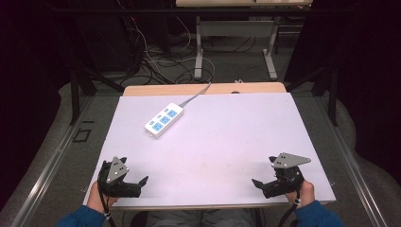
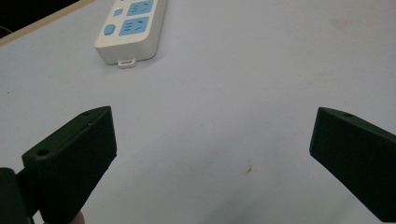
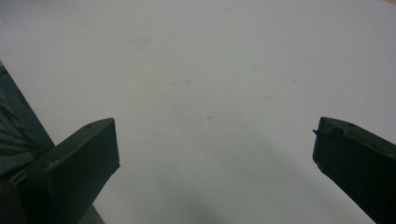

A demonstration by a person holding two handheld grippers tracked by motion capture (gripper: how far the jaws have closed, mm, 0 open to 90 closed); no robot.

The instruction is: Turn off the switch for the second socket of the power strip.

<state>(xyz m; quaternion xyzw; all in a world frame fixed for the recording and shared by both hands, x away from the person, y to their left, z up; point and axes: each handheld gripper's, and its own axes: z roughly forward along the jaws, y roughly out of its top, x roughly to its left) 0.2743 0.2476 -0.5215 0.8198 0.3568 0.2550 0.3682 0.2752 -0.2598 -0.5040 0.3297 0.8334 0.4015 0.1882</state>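
A white power strip [image 1: 164, 121] with blue sockets lies on the far left part of the white table top [image 1: 227, 137], its grey cable running off the back edge. In the left gripper view the strip's near end [image 2: 128, 32] sits well beyond the jaws. My left gripper [image 1: 135, 176] rests at the front left corner, jaws wide apart, with nothing between them [image 2: 212, 140]. At the front right corner my right gripper [image 1: 265, 177] stands open over bare table [image 3: 215, 144].
A wooden table edge [image 1: 203, 88] shows behind the white top. Beyond it stand desk legs [image 1: 198, 52] and loose cables [image 1: 156, 61] on the floor. Dark curtains close in both sides. The person's blue sleeves [image 1: 80, 218] enter from the bottom.
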